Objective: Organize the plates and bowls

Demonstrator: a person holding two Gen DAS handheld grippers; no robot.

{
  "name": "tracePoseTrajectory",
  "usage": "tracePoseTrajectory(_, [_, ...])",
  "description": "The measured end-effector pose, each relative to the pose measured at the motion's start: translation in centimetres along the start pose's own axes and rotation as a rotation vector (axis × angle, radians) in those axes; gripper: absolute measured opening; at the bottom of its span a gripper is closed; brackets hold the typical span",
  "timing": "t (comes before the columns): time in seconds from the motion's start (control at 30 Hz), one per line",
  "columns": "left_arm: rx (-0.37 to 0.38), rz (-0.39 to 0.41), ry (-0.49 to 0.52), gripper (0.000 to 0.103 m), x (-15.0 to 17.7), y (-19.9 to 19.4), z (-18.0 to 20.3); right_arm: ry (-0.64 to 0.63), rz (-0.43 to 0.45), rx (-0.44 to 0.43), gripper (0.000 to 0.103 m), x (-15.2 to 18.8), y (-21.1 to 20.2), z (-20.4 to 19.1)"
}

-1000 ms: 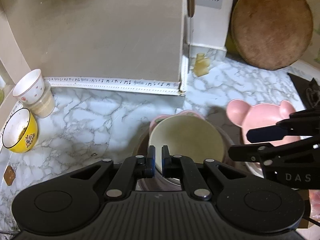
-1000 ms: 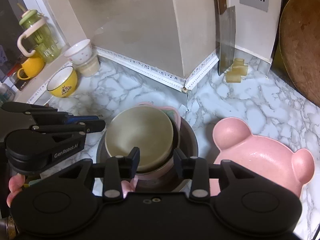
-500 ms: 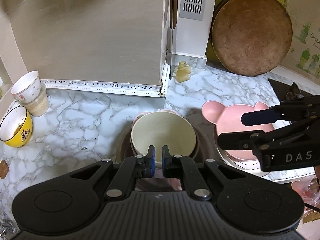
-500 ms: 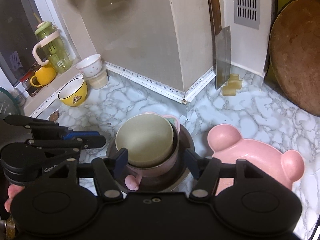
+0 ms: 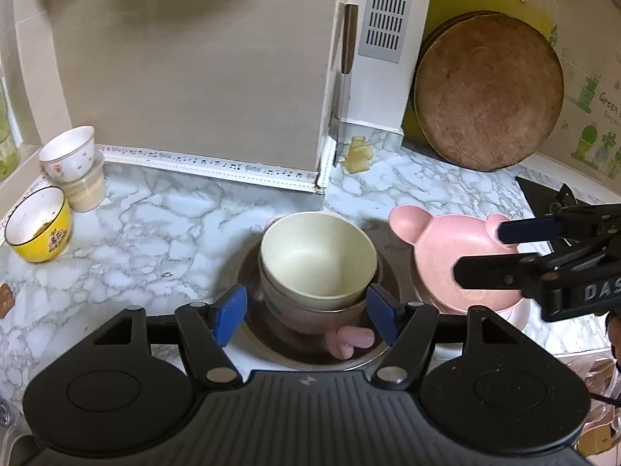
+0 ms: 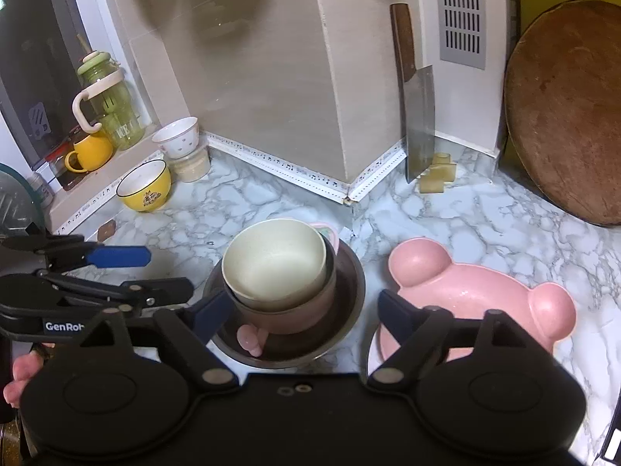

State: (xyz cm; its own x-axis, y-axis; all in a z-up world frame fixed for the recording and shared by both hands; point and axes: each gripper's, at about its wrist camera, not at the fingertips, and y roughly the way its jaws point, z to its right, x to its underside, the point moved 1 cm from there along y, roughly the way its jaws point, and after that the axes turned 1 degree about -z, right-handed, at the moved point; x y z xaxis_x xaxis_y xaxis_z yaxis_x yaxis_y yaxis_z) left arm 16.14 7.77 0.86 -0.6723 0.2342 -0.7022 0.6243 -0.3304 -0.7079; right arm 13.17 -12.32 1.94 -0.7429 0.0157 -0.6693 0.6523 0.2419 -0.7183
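Both tongs (image 5: pixel 306 312) newly open, off bowl (image 5: pixel 318 256)

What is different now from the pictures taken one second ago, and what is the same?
The left gripper has let go of the cream bowl's rim; its jaws have just been opening and now stand clear beside the stack. The right gripper's jaws have been opening too, holding nothing. Both have drawn back. The cream bowl stays nested in the pink bowl inside the steel bowl; the bear plate stays put.
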Motion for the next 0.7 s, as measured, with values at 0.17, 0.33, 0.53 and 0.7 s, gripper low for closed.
tracePoseTrajectory(0.17, [-0.034,0.065,-0.060,0.082,1.2,-0.5,-1.3,0.013,-0.004,0.004,0.100,1.1,0.2,0.6])
tracePoseTrajectory(0.33, [-0.050,0.053,-0.074,0.082,2.7,0.3,-2.0,0.030,-0.016,-0.018,0.100,2.5,0.9,1.3])
tracePoseTrajectory(0.53, [-0.056,0.012,-0.113,0.082,4.0,2.5,-3.3,0.058,-0.023,-0.038,0.100,3.5,2.3,2.2])
tracePoseTrajectory(0.7, [-0.057,-0.040,-0.151,0.082,5.0,4.8,-4.2,0.005,-0.034,-0.020,0.096,3.4,4.2,2.6])
